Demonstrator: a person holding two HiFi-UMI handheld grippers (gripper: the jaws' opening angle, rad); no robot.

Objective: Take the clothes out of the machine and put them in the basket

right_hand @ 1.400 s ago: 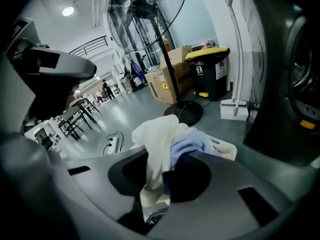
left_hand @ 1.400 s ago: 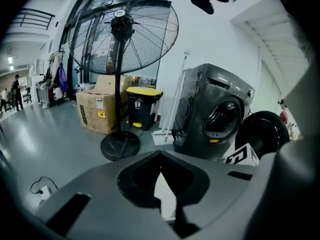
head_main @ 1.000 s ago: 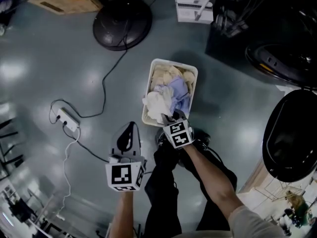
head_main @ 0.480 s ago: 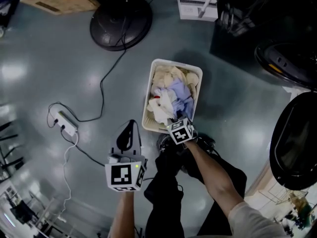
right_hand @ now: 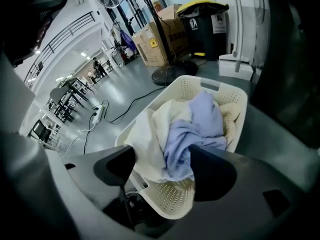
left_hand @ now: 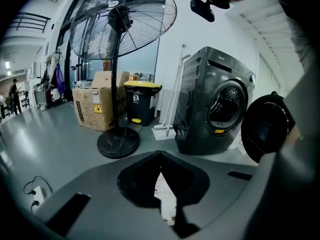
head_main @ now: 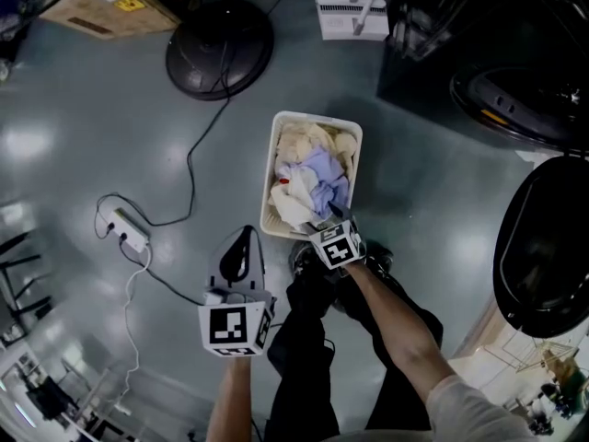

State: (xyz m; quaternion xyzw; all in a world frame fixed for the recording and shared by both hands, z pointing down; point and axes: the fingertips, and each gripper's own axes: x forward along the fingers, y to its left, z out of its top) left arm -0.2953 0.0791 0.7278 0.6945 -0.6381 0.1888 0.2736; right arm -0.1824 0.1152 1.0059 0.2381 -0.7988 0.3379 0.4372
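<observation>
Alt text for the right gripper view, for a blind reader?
The right gripper, its jaws just opened and gripping nothing, hangs over a cream basket heaped with white and lilac clothes. A fan base and cardboard box stand behind.

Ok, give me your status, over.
Left gripper shut, empty. Right gripper jaws just opened over basket, clothes loose between them, not pinched. Nothing seen in the way.

Dim scene, ceiling glare on floor (head_main: 83, 136), fisheye-warped edges
</observation>
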